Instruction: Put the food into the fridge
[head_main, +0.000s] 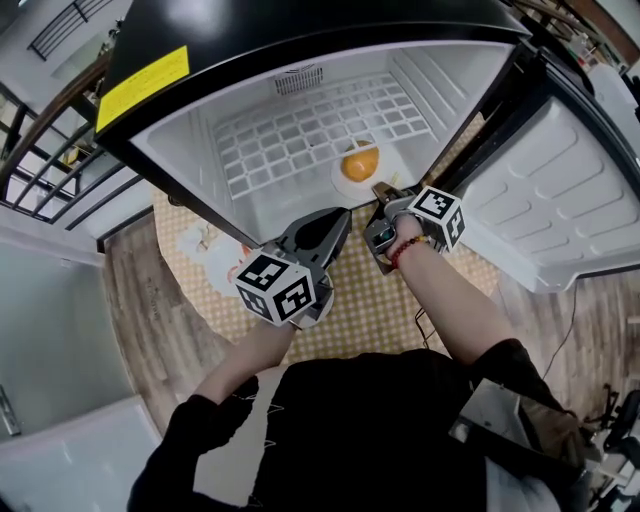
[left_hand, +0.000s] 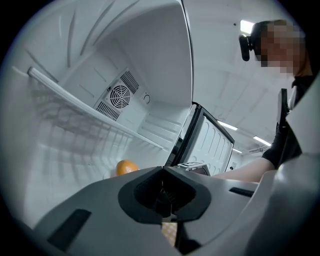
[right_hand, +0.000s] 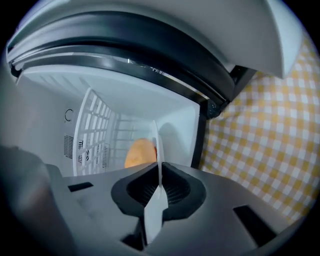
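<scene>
- Open on the checked tablecloth (head_main: 380, 300): a small white-lined fridge (head_main: 200, 150), filling the head view from 10 to 1 o'clock, with its door (head_main: 560, 200) swung out to 3 o'clock.
- Stuck on its black top at 10 o'clock: a yellow label (head_main: 143, 85).
- Inside, toward 12 o'clock: a white wire shelf (head_main: 300, 135), and behind it a round fan vent (left_hand: 120, 94) on the back wall.
- Just past centre toward 1 o'clock in the head view: round orange food (head_main: 360, 160) sitting on a white plate (head_main: 340, 182), both well inside the fridge and lower than the wire shelf.
- Cannot tell whether the plate rests on the fridge floor or hangs just above it.
- Right gripper (head_main: 383, 192): reaching in from 5 o'clock, jaws nearly together and pinched on the near rim of the plate.
- In the right gripper view: plate seen edge-on as a thin white blade running from 6 o'clock up between the pads (right_hand: 170, 187), with the food behind it at 11 o'clock of the jaw tips.
- Left gripper (head_main: 340, 215): just beside the right one at its 9 o'clock, tips at the fridge opening.
- In the left gripper view: jaws closed tip to tip, nothing between them, only a sliver of tablecloth seen through the gap lower down.
- From there: food at 10 o'clock of the closed tips, well apart from them.
- On the back of each gripper: a cube with square markers (head_main: 275, 287), nearest the person's forearms.
</scene>
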